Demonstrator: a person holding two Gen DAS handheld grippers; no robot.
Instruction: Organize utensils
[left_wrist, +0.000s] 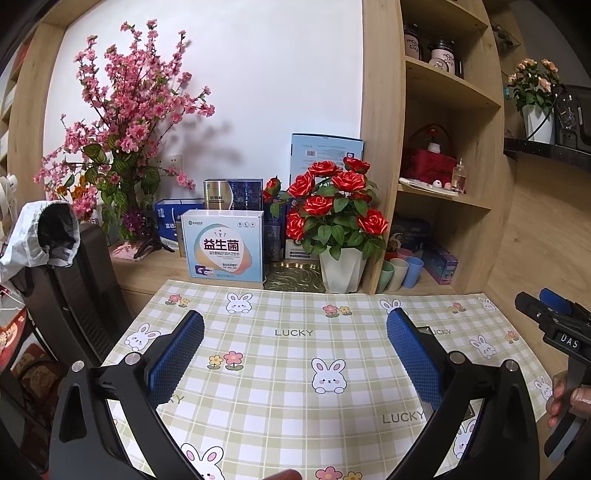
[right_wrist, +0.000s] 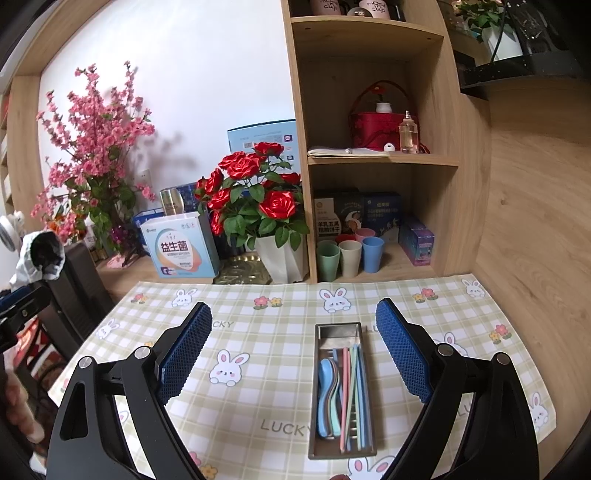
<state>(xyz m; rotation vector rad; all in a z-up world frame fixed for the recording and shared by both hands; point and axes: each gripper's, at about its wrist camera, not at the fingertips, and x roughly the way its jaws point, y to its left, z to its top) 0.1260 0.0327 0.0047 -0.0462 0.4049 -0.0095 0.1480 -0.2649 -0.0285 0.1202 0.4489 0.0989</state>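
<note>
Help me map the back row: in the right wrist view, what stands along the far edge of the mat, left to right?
Pink blossoms → probiotic box → gold tray → red roses → green cup → beige cup → blue cup → purple box.

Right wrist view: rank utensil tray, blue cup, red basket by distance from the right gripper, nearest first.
From the right gripper:
1. Utensil tray, on the mat between the fingers, slightly right.
2. Blue cup, bottom shelf cubby, beyond the mat's far edge.
3. Red basket, on the shelf above, farthest back.
</note>
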